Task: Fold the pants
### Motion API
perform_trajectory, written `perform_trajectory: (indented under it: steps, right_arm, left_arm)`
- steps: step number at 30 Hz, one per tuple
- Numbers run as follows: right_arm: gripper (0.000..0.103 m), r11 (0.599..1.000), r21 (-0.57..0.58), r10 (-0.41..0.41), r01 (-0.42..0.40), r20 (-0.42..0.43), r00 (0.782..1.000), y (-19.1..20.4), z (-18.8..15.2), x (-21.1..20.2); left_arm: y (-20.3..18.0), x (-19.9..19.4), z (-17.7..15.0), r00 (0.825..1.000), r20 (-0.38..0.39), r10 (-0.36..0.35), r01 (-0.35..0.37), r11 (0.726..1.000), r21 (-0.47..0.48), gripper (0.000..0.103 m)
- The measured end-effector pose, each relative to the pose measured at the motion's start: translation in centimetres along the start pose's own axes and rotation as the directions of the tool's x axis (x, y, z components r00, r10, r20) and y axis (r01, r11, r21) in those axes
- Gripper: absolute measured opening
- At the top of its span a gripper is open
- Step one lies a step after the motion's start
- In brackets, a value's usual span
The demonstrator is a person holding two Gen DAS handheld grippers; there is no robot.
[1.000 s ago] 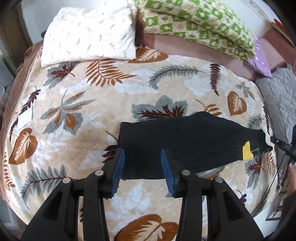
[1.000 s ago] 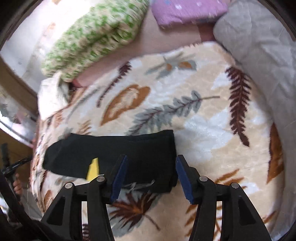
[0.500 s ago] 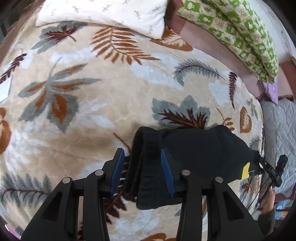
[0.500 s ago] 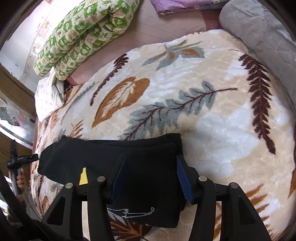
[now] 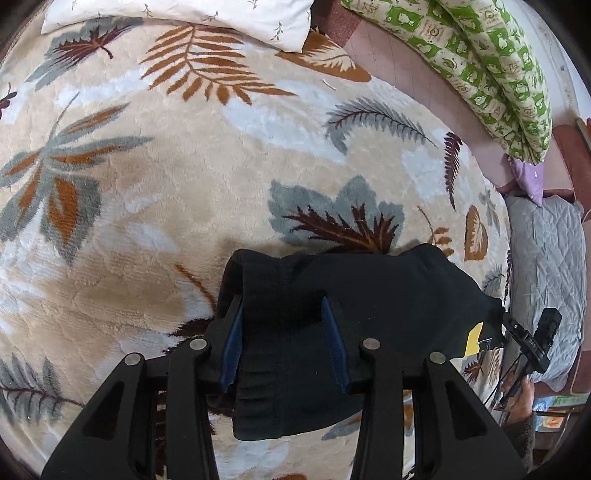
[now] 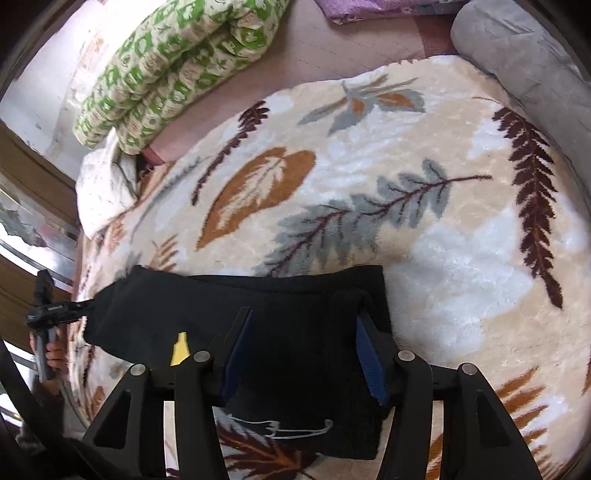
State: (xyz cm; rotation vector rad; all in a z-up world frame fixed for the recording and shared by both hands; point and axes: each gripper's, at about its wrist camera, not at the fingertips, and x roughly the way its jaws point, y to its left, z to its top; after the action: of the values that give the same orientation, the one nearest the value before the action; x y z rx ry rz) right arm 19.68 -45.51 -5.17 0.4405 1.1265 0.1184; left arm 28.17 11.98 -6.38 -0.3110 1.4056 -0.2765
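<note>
Black pants (image 5: pixel 388 295) lie folded into a long strip on a leaf-patterned blanket (image 5: pixel 166 206). My left gripper (image 5: pixel 281 301) points down over their left end, jaws apart, dark cloth between the blue pads without being pinched. In the right wrist view the pants (image 6: pixel 177 306) carry a yellow tag (image 6: pixel 180 349) and a white drawstring (image 6: pixel 284 430). My right gripper (image 6: pixel 303 312) straddles their right end. Its jaws are opening, with cloth between them and the right pad beside the folded edge.
A white pillow (image 5: pixel 177 14), a green patterned quilt (image 5: pixel 491 70) and a purple cushion (image 5: pixel 528 177) line the far side. A grey quilt (image 5: pixel 546 266) lies at the right. A person's hand (image 5: pixel 521 395) holds a black device (image 5: pixel 532 339) by the bed's edge.
Both grippers have sunk toward the pants. The left came down furthest, from hovering before the left end to straddling it. The right now has the cloth between its fingers.
</note>
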Motion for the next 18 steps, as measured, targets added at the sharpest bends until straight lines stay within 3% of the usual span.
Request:
perform_trajectory:
  steps: [4, 8, 10, 12, 13, 14, 18]
  right_arm:
    - [0.056, 0.999, 0.031, -0.028, 0.029, -0.020, 0.999, 0.0, -0.1, 0.6]
    - [0.056, 0.993, 0.113, 0.048, -0.044, -0.027, 0.998, -1.1, -0.1, 1.1]
    - [0.053, 0.998, 0.052, 0.023, -0.021, -0.030, 0.999, -0.7, 0.1, 1.1]
    - [0.046, 0.999, 0.048, 0.004, -0.002, -0.032, 0.999, -0.7, 0.2, 1.1]
    - [0.031, 0.999, 0.050, 0.000, 0.002, -0.029, 1.000, -0.9, 0.2, 1.1]
    - [0.009, 0.999, 0.045, -0.016, 0.018, -0.053, 0.998, -1.1, 0.2, 1.5]
    - [0.008, 0.998, 0.042, -0.041, 0.042, -0.029, 0.999, -1.5, 0.2, 0.8]
  left_arm:
    - [0.1, 0.1, 0.0, 1.000, -0.002, -0.002, 0.002, 1.000, -0.006, 0.039]
    - [0.0, 0.3, 0.0, 1.000, -0.006, 0.009, -0.009, 1.000, -0.004, 0.039]
    - [0.1, 0.3, 0.1, 1.000, -0.001, 0.012, -0.012, 1.000, -0.009, 0.039]
    - [0.1, 0.2, 0.1, 0.999, 0.029, 0.027, -0.026, 0.999, -0.027, 0.039]
    - [0.2, 0.1, 0.1, 0.999, 0.042, 0.033, -0.032, 0.999, -0.038, 0.039]
    - [0.3, 0.1, 0.1, 0.998, 0.050, 0.040, -0.037, 0.998, -0.054, 0.032]
    - [-0.2, 0.6, -0.3, 0.996, 0.051, 0.069, -0.065, 0.996, -0.063, 0.023]
